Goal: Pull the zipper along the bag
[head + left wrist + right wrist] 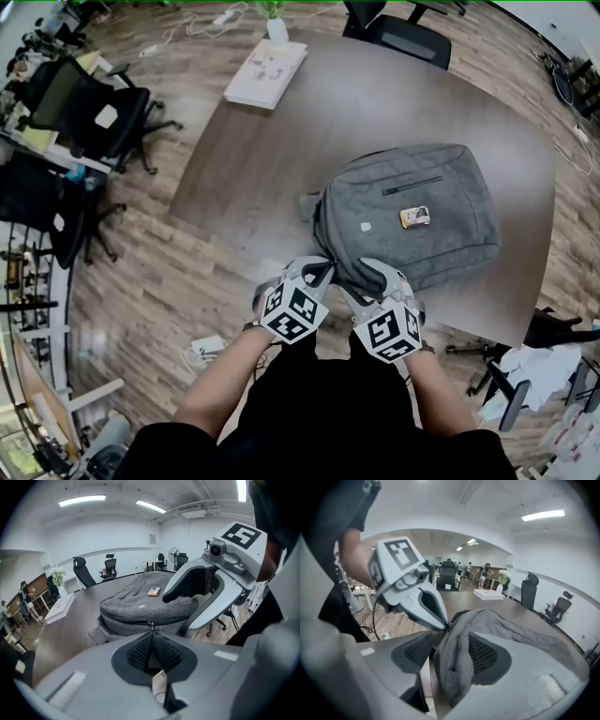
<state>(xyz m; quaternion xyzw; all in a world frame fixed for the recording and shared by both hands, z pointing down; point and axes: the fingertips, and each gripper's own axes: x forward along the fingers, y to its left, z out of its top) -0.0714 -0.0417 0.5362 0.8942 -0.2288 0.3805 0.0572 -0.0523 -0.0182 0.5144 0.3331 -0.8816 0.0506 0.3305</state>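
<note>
A grey backpack [422,197] lies flat on the brown table [272,178], its near end at the table's edge by me. My left gripper [316,273] is at that end, shut on the small metal zipper pull [151,624]; its dark pads [138,651] meet just below the pull. My right gripper [367,278] is close beside it on the right. In the right gripper view its jaws [451,651] stand wide, with a fold of the grey bag fabric [457,667] hanging between them and a gap at the left pad [417,651].
An orange tag [415,217] lies on top of the bag. A white box [265,73] rests at the table's far left. Office chairs stand at the left [84,117] and far side [398,33]. Cables [202,352] lie on the wooden floor.
</note>
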